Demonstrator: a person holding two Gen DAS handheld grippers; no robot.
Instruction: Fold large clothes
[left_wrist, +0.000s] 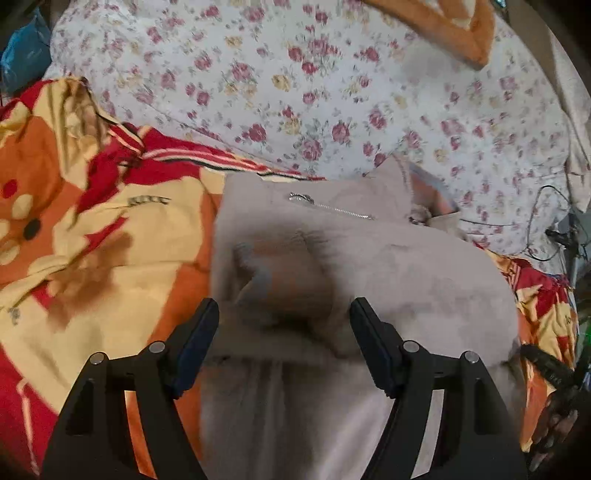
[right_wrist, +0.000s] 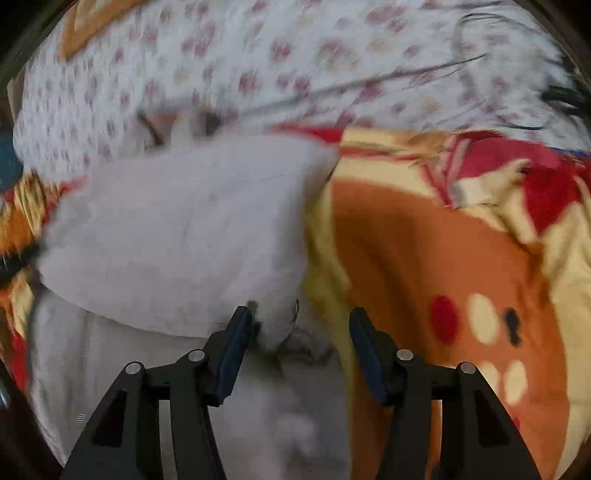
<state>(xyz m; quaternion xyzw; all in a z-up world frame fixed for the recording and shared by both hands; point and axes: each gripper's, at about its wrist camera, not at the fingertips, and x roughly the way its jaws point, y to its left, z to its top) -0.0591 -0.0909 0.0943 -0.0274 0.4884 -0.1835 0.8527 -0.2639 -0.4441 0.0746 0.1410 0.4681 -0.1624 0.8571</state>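
A pale grey fleece garment with a silver zipper lies partly folded on a red, orange and yellow blanket. My left gripper is open just above the garment's near fold, holding nothing. In the right wrist view the same garment lies to the left, its right edge beside the blanket. My right gripper is open over the garment's near right corner, with a fold of fleece between the fingers, not clamped. This view is motion-blurred.
A white floral sheet covers the bed beyond the blanket. An orange pillow lies at the far edge. Black cables run along the right side. A blue object sits at the far left.
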